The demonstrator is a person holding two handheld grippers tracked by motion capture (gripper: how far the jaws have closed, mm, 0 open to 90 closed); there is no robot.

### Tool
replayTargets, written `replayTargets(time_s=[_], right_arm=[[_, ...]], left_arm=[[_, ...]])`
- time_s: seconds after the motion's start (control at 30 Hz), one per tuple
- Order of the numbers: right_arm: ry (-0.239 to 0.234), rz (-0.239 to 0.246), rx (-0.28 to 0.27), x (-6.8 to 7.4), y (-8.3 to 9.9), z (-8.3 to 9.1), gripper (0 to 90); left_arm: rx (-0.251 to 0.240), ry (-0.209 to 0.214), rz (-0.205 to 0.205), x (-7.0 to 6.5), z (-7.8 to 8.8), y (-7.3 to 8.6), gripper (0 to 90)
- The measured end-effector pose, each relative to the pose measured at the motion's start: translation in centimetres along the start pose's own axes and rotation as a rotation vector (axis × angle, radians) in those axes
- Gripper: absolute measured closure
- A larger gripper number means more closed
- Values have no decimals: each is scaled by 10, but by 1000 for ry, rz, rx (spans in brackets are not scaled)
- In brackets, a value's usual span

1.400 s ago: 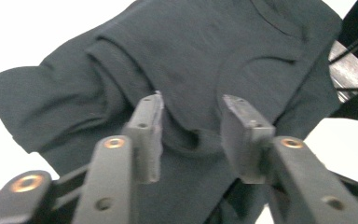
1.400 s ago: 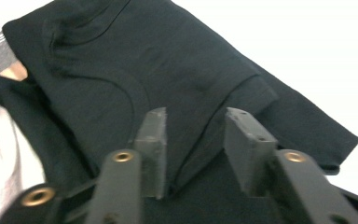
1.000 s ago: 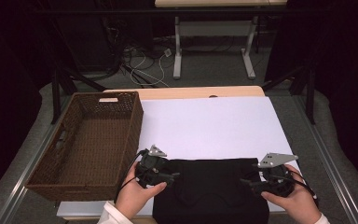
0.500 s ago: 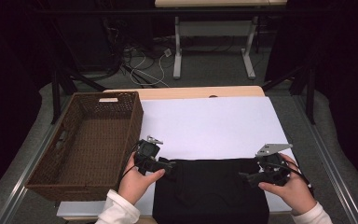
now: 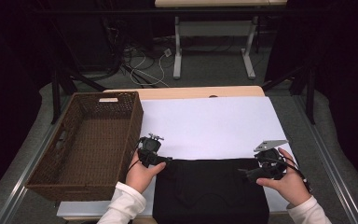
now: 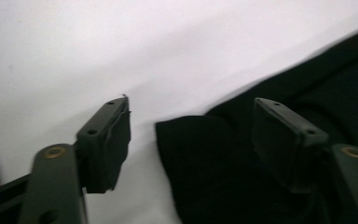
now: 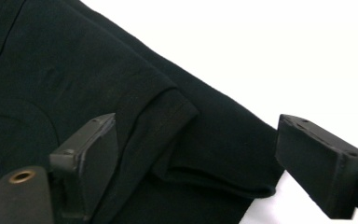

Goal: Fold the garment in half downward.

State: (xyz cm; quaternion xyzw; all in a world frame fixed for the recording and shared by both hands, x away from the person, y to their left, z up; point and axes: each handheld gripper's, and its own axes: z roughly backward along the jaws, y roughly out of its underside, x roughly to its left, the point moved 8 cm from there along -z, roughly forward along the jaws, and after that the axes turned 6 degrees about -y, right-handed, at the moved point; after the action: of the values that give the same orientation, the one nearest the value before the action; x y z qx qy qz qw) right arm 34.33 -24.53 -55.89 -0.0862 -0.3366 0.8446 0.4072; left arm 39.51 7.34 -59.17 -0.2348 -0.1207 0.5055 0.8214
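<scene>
The table (image 5: pixel 205 119), under a white cover, fills the middle of the high view, with a brown wicker basket (image 5: pixel 86 144) standing at its 9 o'clock side. A black garment (image 5: pixel 209 191) lies flat at the table's 6 o'clock edge (folded into a rough rectangle); its long axis runs from 9 to 3 o'clock, and its far edge faces 12 o'clock. The cloth is plain, matte and dark, with faint curved seams and a folded hem at its corners.

The left tool (image 5: pixel 165 160) sits at the garment's 10 o'clock corner, jaws apart and just now closing a little, one on each side of that corner without pressing on it. The right tool (image 5: pixel 242 171) sits at the 2 o'clock corner, jaws spread wide around the folded hem, not pinching it.
</scene>
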Motion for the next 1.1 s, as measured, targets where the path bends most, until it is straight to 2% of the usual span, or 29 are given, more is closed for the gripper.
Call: replayTargets(time_s=[0.1, 0.3, 0.4, 0.57, 0.63, 0.7, 0.83, 0.9, 0.93, 1.1], right_arm=[[1, -5, -11, -2, -1, 1, 145], [12, -11, 1, -6, 2, -1, 149], [15, -14, 4, -7, 3, -2, 151], [19, -14, 0, -11, 3, -3, 162], [29, -28, 3, -15, 4, -2, 168], [36, -39, 3, -17, 4, -3, 172], [45, -38, 4, -23, 6, -3, 186], [43, -52, 12, -24, 7, -4, 189], [45, -42, 9, -27, 7, -5, 192], [73, -65, 9, -37, 6, -7, 241]], left_arm=[[6, -7, 7, 4, -6, 2, 328], [25, -47, -19, 10, -12, 8, 379], [31, -45, -34, 9, -14, 11, 424], [30, -45, -30, 7, -13, 13, 473], [33, -46, -21, 6, -12, 13, 492], [37, -32, -18, 5, -11, 13, 558], [50, -10, 29, 4, -10, 15, 695], [51, 7, 33, 5, -9, 15, 776], [52, 17, 31, 4, -8, 16, 831], [40, 11, 29, 3, -5, 16, 861]])
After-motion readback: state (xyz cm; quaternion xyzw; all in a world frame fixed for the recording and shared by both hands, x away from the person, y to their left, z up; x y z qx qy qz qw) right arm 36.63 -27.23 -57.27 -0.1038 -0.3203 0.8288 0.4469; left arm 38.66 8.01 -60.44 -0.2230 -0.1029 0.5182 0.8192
